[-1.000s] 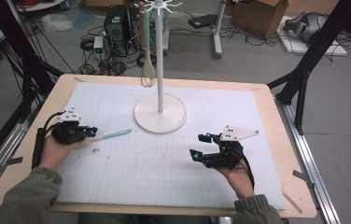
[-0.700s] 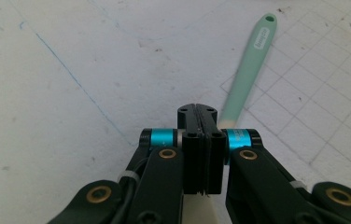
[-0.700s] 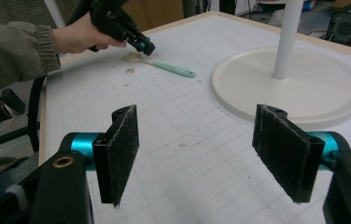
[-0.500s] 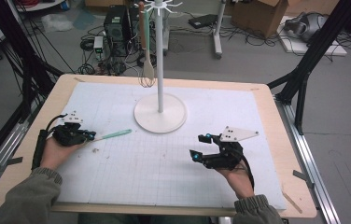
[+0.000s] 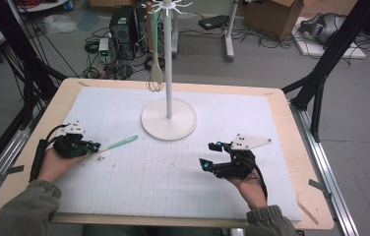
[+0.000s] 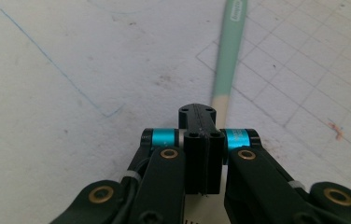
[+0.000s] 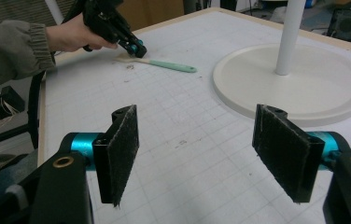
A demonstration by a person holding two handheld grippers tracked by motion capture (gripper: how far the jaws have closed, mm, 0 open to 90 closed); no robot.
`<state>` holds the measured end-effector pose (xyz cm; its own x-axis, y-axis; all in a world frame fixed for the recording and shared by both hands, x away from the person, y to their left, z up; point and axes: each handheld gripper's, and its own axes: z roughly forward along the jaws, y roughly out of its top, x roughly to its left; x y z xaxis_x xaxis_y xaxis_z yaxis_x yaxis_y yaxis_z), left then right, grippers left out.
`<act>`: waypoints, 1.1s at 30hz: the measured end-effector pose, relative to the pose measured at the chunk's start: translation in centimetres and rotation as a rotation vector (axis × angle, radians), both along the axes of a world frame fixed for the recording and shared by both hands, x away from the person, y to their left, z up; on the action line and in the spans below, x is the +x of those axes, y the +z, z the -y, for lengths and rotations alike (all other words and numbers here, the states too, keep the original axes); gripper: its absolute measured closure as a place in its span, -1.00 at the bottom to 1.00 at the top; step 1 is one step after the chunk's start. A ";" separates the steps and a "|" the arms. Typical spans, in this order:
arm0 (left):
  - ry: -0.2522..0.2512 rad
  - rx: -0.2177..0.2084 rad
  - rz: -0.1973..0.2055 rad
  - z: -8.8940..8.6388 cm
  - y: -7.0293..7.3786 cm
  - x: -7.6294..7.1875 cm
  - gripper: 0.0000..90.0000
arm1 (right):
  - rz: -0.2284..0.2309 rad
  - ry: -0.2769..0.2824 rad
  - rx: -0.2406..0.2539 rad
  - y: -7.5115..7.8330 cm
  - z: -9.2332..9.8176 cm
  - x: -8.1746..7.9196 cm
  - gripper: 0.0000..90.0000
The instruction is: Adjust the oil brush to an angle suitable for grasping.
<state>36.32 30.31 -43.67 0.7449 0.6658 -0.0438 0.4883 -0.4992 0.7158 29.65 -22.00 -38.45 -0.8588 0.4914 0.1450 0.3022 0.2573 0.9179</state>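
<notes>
A spatula (image 5: 119,144) with a mint-green handle and a cream head lies flat on the white gridded mat, left of the stand. My left gripper (image 5: 94,146) is shut, its tips down on the cream head end. In the left gripper view the jaws (image 6: 197,112) press together with no gap, and the spatula (image 6: 229,51) runs away up and to the right. Whether they pinch the head I cannot tell. My right gripper (image 5: 211,155) hovers open over the mat at the right, with nothing between its pads (image 7: 206,154). The right gripper view shows the left gripper (image 7: 138,49) and the spatula (image 7: 169,65) farther off.
A white stand with a round base (image 5: 183,123) and a thin pole (image 5: 168,73) rises at the mat's middle back. A spoon-like utensil (image 5: 156,73) hangs from its top hooks. The wooden table edge (image 5: 291,123) frames the mat; black frame posts stand at both sides.
</notes>
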 end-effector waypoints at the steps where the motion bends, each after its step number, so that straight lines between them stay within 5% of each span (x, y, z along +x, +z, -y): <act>1: -0.004 -0.002 0.000 0.0 0.0 -0.1 0.99 | -0.002 0.000 -0.001 0.0 0.0 0.0 -0.31; 15: -0.092 0.007 -0.012 0.5 0.1 -1.9 0.99 | -0.009 0.003 -0.006 -0.2 -0.2 -0.1 -0.31; 33: -0.142 0.001 -0.013 1.1 0.1 -3.7 0.99 | -0.014 0.005 -0.016 -0.4 -0.4 -0.1 -0.31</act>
